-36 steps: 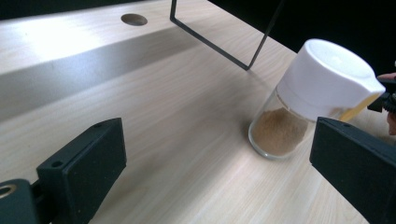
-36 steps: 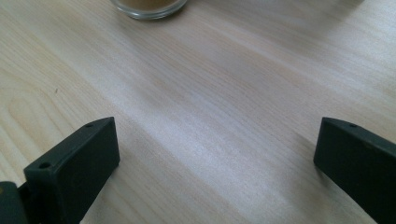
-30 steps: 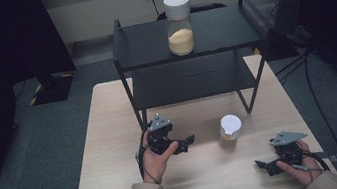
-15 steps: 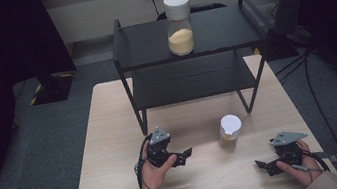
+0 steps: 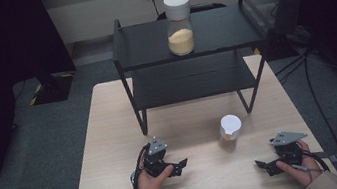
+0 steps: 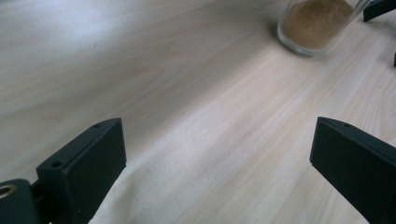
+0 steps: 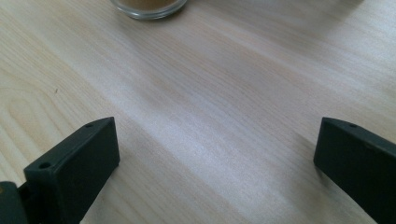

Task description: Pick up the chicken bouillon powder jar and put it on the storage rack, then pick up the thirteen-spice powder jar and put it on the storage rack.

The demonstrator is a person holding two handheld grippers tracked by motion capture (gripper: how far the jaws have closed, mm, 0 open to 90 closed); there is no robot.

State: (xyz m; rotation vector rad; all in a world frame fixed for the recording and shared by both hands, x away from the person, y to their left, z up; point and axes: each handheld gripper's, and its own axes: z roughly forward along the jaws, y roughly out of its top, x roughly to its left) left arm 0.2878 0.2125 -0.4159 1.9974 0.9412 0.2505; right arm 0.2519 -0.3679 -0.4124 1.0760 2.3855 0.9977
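We held both jaws spread wide, empty: left gripper [image 5: 181,164], right gripper [image 5: 263,165]. The small white-lidded glass jar of tan powder [image 5: 230,132] stood centre-right of frame; square up, then close gently below its lid.

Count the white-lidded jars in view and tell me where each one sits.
2. The tall jar stands on the top shelf of the black rack. The short jar stands on the table in front of the rack, between the two grippers.
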